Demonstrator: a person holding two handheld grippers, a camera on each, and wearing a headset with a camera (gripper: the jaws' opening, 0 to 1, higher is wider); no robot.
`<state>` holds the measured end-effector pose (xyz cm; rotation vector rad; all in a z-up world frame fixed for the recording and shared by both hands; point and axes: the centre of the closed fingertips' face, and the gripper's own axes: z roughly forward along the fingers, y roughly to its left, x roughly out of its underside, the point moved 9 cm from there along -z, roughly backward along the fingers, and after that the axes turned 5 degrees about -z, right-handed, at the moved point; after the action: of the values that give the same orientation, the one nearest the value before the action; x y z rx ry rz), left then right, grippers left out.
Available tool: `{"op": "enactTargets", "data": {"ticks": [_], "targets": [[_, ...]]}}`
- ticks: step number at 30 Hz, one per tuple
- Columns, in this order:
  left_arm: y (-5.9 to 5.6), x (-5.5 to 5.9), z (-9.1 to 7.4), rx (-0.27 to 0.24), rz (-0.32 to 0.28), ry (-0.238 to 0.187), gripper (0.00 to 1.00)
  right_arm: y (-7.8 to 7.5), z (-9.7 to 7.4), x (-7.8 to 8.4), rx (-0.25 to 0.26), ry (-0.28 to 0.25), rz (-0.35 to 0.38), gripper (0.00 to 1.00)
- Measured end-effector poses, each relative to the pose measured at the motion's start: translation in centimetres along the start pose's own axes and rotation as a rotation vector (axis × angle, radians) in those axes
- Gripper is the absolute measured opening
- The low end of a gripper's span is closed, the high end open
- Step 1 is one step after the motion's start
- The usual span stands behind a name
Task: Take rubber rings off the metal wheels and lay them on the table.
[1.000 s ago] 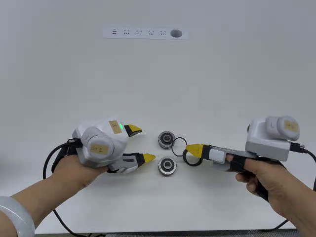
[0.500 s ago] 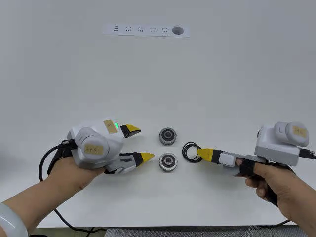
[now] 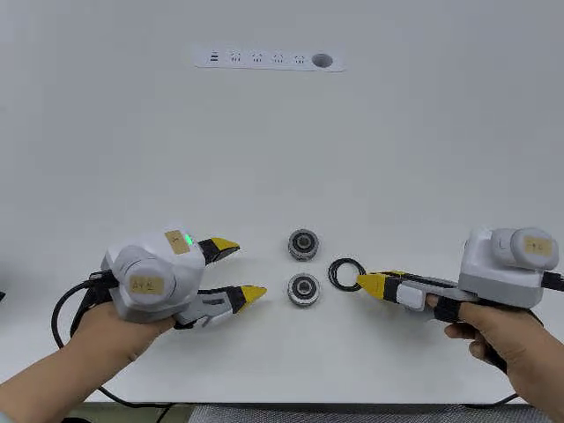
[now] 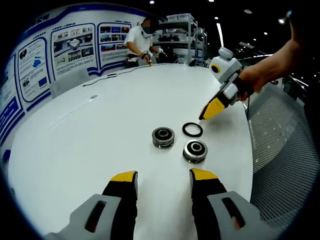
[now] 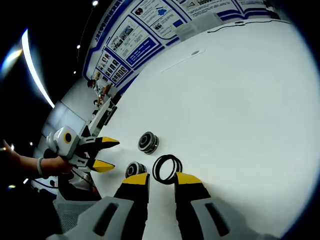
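**Inspector A:** What has moved?

**Inspector B:** The right gripper (image 3: 370, 284) has drawn back from the rubber rings (image 3: 346, 273). A second ago its tip sat at them; now it stands just clear on their right. The left gripper (image 3: 240, 269) has also backed away from the metal wheels (image 3: 304, 288).

**A:** State of the grippers?

**B:** Right: jaws a narrow gap apart, nothing between them. Left: jaws spread wide, empty, pointing at the wheels from the left.

**A:** And the rings?

**B:** They lie flat on the table (image 3: 397, 159), one overlapping the other, just beside the two wheels on their right. Neither gripper touches them. The wheels sit close together between the two grippers.

**A:** Meaning for the task?

**B:** In my judgement the rings are released and laid down, so that step looks finished. I cannot tell whether either wheel carries a further ring; the rims are too small to read. If none remains, the task is near its end.
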<state>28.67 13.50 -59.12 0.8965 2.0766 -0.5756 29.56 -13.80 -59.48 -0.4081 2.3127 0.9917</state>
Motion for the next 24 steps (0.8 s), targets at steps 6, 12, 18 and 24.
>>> {"op": "enactTargets", "data": {"ticks": [6,12,18,24], "targets": [[-0.7,0.2,-1.2,0.008,-0.016,-0.024,0.44,0.8,-0.7,-0.1,0.003,-0.012,-0.130,0.36],[-1.4,0.6,-2.3,0.008,-0.041,-0.036,0.49,1.4,-1.6,0.3,0.025,0.012,-0.291,0.56],[-2.2,1.3,-3.5,-0.008,-0.055,-0.041,0.51,2.1,-2.7,1.3,0.037,0.038,-0.415,0.63],[-2.6,1.9,-4.8,-0.029,-0.078,-0.060,0.54,2.7,-3.6,2.3,0.065,0.033,-0.507,0.70]]}}
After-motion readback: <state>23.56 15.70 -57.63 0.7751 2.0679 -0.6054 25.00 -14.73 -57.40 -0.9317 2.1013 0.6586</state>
